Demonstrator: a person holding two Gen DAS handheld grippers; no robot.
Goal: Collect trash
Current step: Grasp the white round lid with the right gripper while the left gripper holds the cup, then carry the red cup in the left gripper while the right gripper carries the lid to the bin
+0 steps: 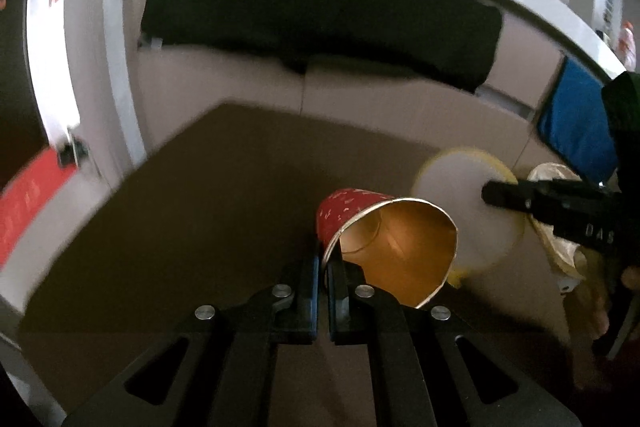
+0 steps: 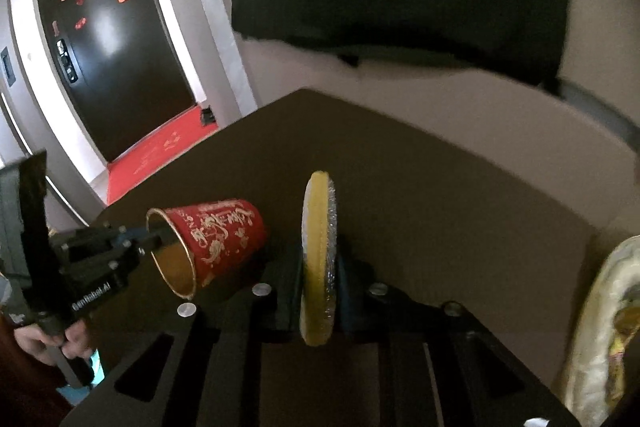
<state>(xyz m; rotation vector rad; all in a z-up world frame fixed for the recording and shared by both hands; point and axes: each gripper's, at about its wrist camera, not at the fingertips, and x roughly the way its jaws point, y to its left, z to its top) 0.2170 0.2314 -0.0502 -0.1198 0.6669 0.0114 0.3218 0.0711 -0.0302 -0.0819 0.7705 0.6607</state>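
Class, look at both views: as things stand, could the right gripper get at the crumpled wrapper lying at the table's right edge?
Probably not yet. The right gripper is shut on a yellow disc, so its jaws are taken up. The wrapper lies close beside it with nothing between, so the way looks free once the disc is let go.

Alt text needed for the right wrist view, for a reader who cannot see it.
The right gripper is shut on a flat yellow disc held on edge above a dark table. To its left, the left gripper pinches the rim of a red paper cup with gold lettering, tipped on its side. Behind stand a dark door and red mat.
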